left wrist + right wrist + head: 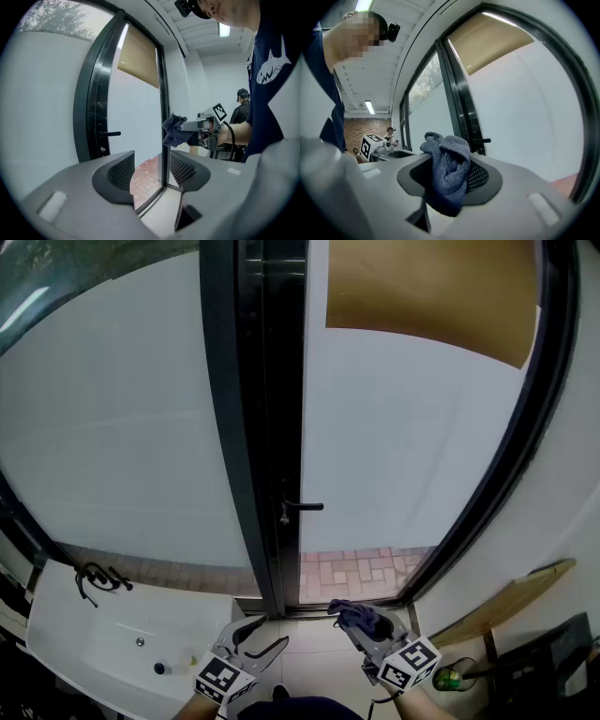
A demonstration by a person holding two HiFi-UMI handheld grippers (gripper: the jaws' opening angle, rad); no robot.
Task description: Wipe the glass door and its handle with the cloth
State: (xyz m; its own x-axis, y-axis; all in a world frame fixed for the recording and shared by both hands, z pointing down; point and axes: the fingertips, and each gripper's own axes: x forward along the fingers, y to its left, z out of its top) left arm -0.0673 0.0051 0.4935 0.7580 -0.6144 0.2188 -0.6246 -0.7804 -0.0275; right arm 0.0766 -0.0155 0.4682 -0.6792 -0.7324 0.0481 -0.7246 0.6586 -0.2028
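Right gripper view: right gripper (451,177) clamps cloth (446,157), bunched forward as wiping pad; left gripper (151,177) gapes empty, facing door (403,456).

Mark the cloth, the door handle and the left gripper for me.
cloth (449,171), right gripper view, on the bunched fabric between the jaws.
door handle (307,507), head view, middle of the black lever.
left gripper (275,630), head view, midway between its open jaw tips.

The cloth (449,161) hides the right claw's (447,177) gap; the glass door (403,446) is cut off above
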